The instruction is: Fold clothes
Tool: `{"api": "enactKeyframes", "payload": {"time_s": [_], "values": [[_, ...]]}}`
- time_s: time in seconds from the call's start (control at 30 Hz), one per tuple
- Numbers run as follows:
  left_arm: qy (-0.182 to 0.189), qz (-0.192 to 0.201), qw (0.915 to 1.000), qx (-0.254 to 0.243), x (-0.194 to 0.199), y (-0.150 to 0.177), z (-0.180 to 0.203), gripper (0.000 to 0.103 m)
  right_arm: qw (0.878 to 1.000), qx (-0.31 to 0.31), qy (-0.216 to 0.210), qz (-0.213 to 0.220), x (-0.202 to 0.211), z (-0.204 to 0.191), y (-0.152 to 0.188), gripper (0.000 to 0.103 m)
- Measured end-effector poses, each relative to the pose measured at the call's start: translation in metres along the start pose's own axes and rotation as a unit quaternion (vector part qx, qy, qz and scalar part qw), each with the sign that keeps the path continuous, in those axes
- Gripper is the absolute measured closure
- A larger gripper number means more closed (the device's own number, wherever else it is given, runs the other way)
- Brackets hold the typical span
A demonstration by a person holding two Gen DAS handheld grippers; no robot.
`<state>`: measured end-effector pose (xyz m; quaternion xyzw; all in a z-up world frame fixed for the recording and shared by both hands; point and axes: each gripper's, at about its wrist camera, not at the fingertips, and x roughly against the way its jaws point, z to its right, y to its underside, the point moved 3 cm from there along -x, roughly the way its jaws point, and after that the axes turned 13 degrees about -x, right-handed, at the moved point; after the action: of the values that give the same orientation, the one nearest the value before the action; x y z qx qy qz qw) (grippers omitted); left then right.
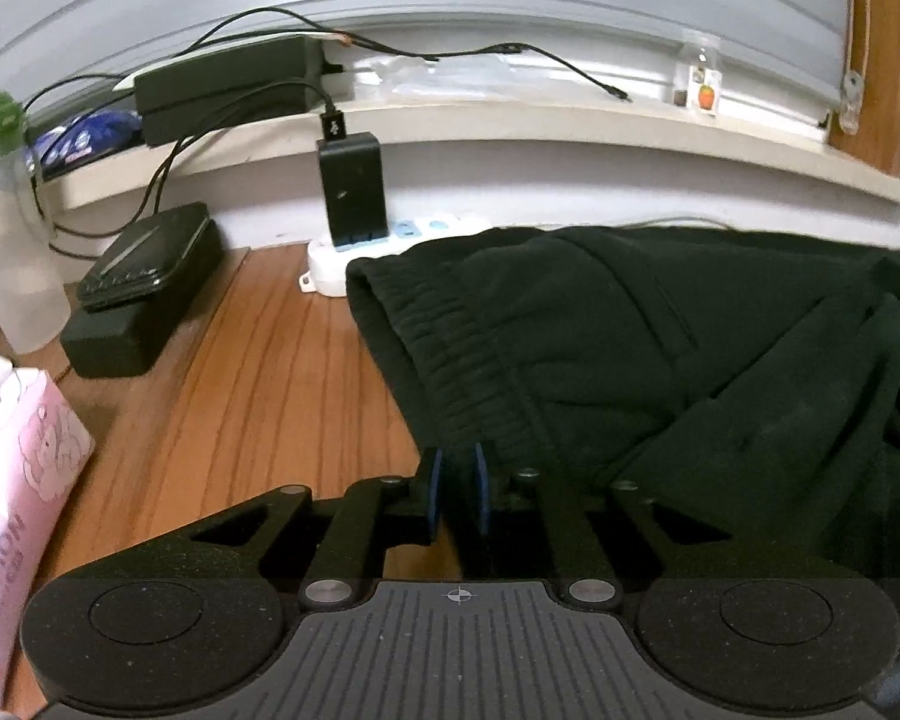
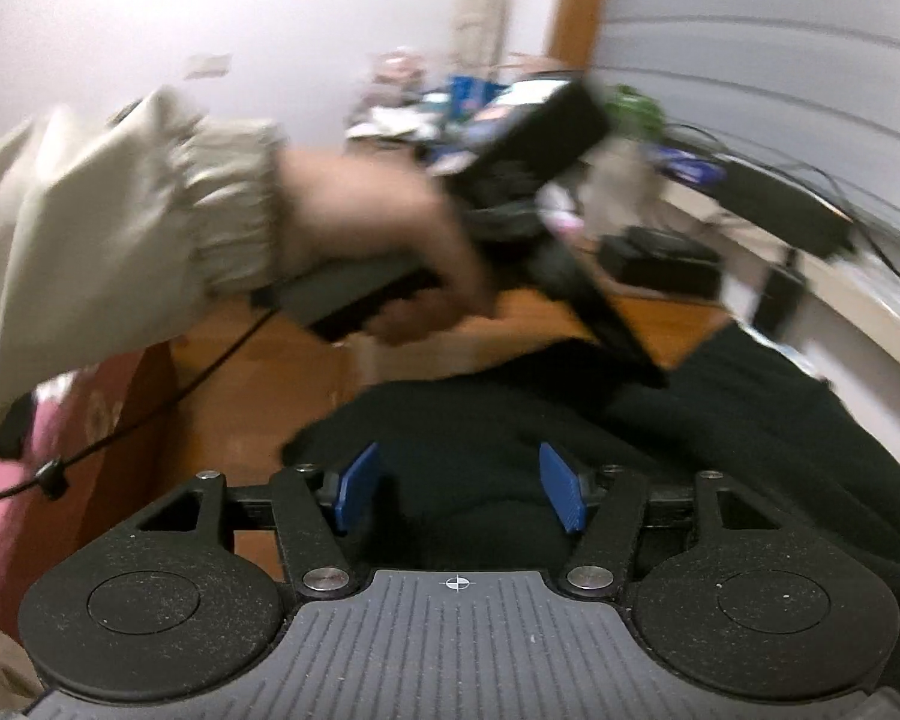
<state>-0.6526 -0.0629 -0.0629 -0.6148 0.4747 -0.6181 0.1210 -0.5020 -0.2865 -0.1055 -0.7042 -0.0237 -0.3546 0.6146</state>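
A dark green-black pair of sweatpants (image 1: 630, 330) lies crumpled on the wooden table (image 1: 258, 372), its elastic waistband towards me in the left wrist view. My left gripper (image 1: 456, 486) has its blue pads close together, pinching the waistband edge. In the right wrist view, which is blurred, the same garment (image 2: 720, 420) spreads below my right gripper (image 2: 459, 486), whose blue pads stand wide apart over the cloth without pressing it. A hand (image 2: 378, 228) in a beige sleeve holds the left gripper (image 2: 654, 375), whose tips rest at the garment's far edge.
A white power strip (image 1: 390, 240) with a black charger (image 1: 354, 186) sits by the wall behind the pants. A black box (image 1: 144, 294), a translucent bottle (image 1: 12, 252) and a pink tissue pack (image 1: 18, 480) stand at the left. Cables run along the ledge (image 1: 510, 120).
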Motion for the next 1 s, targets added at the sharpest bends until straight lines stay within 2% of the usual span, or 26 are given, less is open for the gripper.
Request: {"api": "enactKeyframes", "payload": {"time_s": [0.13, 0.23, 0.3, 0.33, 0.37, 0.53, 0.73, 0.9, 1.0], "values": [[-0.019, -0.006, 0.9998, -0.007, 0.012, 0.002, 0.005, 0.087, 0.998, 0.061, 0.013, 0.001, -0.013, -0.031, 0.006, 0.039], [-0.027, 0.012, 0.9993, 0.020, 0.042, 0.020, 0.006, 0.076, 0.997, 0.068, 0.021, -0.001, -0.017, -0.029, 0.009, 0.039], [-0.020, 0.022, 0.9981, 0.054, 0.063, 0.039, 0.003, 0.066, 0.998, 0.059, 0.023, -0.001, -0.015, -0.024, 0.010, 0.038], [-0.011, 0.022, 0.9971, 0.072, 0.071, 0.050, 0.002, 0.055, 0.998, 0.055, 0.025, 0.000, -0.014, -0.021, 0.010, 0.038], [-0.008, 0.022, 0.9962, 0.084, 0.077, 0.058, 0.002, 0.053, 0.998, 0.050, 0.026, 0.001, -0.013, -0.019, 0.010, 0.037], [-0.004, 0.021, 0.9929, 0.117, 0.087, 0.079, 0.008, 0.053, 0.999, 0.034, 0.032, 0.002, -0.011, -0.006, 0.011, 0.033], [-0.012, 0.063, 0.9858, 0.155, 0.107, 0.083, 0.004, 0.053, 0.999, 0.028, 0.031, 0.001, -0.008, 0.000, 0.016, 0.033], [0.001, 0.068, 0.9797, 0.188, 0.112, 0.090, 0.002, 0.053, 0.999, 0.022, 0.028, -0.002, -0.012, 0.004, 0.015, 0.032], [0.006, 0.081, 0.9734, 0.214, 0.116, 0.097, 0.001, 0.044, 1.000, 0.018, 0.026, -0.001, -0.014, 0.006, 0.014, 0.032]]}}
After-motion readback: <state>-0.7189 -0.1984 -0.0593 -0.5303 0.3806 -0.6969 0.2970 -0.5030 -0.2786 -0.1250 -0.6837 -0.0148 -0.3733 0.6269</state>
